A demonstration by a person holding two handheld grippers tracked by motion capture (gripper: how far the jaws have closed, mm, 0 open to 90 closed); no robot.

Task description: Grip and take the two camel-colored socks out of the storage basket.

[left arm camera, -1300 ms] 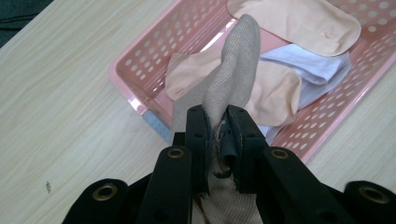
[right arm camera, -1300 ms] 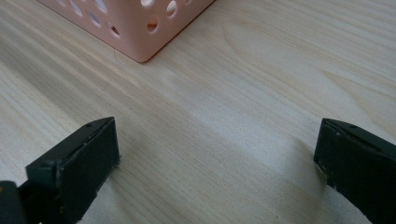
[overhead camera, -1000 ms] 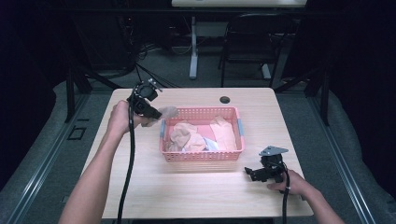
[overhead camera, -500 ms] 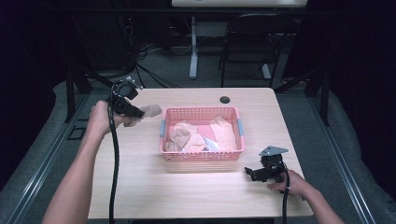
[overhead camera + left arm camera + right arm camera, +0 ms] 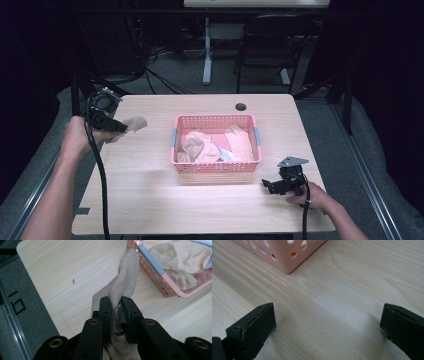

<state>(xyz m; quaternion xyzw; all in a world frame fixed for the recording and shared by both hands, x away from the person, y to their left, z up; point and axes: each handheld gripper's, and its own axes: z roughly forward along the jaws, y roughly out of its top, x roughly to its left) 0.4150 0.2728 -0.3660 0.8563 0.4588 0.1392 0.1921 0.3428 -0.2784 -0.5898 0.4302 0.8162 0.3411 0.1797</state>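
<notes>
A beige ribbed sock (image 5: pixel 131 124) hangs from my left gripper (image 5: pixel 117 128), which is shut on it over the table's left side, well clear of the basket. In the left gripper view the sock (image 5: pixel 126 280) runs up from between the jaws of that gripper (image 5: pixel 117 312) toward the basket's corner. A pink perforated basket (image 5: pixel 216 167) sits mid-table holding several beige and peach cloth pieces (image 5: pixel 200 146). My right gripper (image 5: pixel 268 186) rests low by the table's front right, open, its jaws wide over bare wood (image 5: pixel 327 317).
The light wooden table (image 5: pixel 150 200) has a dark round grommet (image 5: pixel 241 106) at its back edge. A chair and desk legs stand beyond the table. The basket's corner (image 5: pixel 287 257) lies ahead of the right gripper. Grey floor borders the table's left edge (image 5: pixel 15 312).
My left gripper has carried the sock leftward, away from the basket's left rim toward the table's left edge. The right gripper has stayed put.
</notes>
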